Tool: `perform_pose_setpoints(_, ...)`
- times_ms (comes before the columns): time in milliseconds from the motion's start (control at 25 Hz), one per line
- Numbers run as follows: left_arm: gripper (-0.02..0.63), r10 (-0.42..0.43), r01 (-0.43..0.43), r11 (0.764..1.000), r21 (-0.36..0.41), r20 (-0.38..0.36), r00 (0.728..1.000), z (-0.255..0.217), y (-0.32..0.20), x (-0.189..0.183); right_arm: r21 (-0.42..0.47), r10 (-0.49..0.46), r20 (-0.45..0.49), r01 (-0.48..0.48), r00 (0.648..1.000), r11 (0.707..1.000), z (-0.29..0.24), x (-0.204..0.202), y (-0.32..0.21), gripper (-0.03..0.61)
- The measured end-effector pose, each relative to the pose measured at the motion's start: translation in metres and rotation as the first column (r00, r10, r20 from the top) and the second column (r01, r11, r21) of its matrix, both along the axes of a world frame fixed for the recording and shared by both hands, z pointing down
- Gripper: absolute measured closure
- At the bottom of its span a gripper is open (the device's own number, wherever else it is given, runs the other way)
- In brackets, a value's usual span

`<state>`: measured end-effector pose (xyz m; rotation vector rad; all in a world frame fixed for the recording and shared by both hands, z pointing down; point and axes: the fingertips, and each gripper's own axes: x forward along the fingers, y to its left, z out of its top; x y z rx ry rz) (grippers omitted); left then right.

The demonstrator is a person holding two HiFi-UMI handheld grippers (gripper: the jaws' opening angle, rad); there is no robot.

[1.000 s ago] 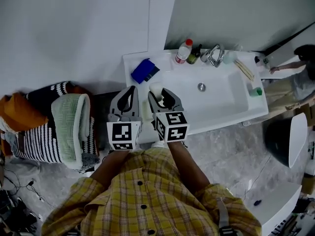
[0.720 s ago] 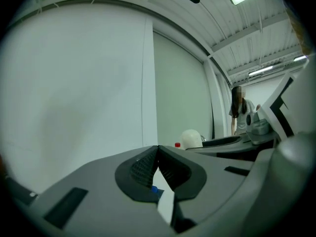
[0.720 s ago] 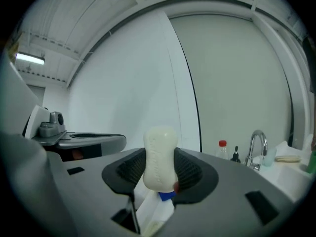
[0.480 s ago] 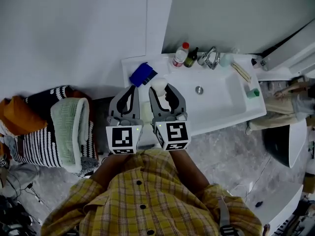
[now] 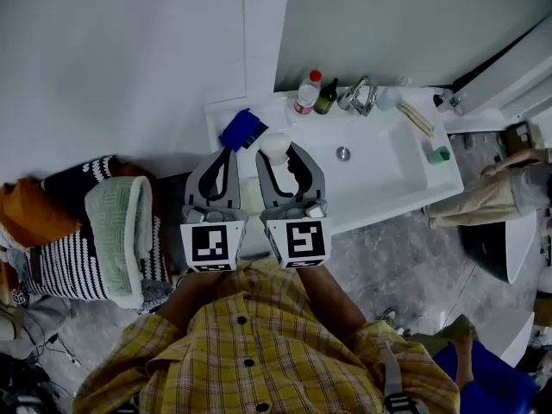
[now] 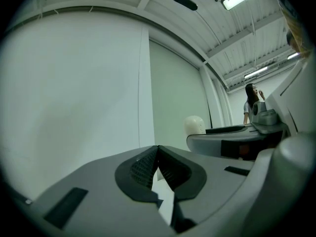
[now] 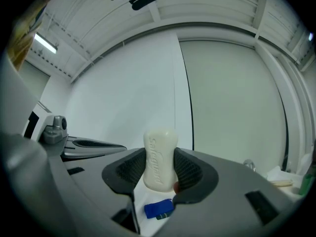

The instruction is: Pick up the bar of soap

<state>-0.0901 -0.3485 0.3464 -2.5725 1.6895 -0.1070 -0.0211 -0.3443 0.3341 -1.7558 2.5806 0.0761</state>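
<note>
The right gripper [image 5: 278, 152] clamps the bar of soap [image 7: 160, 156] upright between its jaws (a blue thing [image 7: 159, 209], perhaps a sponge, lies below). The left gripper [image 6: 158, 156] has its jaws together, empty.

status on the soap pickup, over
Left gripper shut, empty. Right gripper shut on the bar of soap, on end, up off the counter. Nothing in the way; blue item lies below.

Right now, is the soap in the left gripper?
No, the bar of soap is clamped upright in the right gripper, while the left gripper is shut on nothing.
</note>
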Motion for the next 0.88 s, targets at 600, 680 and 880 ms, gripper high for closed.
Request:
perform_pose_setpoints(600, 0.603, 0.014, -0.014, 1.0, 0.01, -0.014, 1.0, -0.0027, 0.0025, 0.0001, -0.007, 0.022, -0.008, -0.022, 1.0, 1.0, 0.0033, 0.0011, 0.0013, 0.389)
perform_pose_setpoints(680, 0.603, 0.01, -0.009, 1.0, 0.021, -0.031, 0.999, -0.0038, 0.0013, 0.0001, -0.002, 0.023, -0.01, -0.023, 1.0, 1.0, 0.0038, 0.0011, 0.0005, 0.388)
perform_pose_setpoints(880, 0.603, 0.014, -0.014, 1.0, 0.017, -0.009, 1.0, -0.0046, 0.0007, 0.0001, 0.009, 0.024, -0.014, -0.024, 1.0, 1.0, 0.0012, 0.0002, 0.0, 0.388)
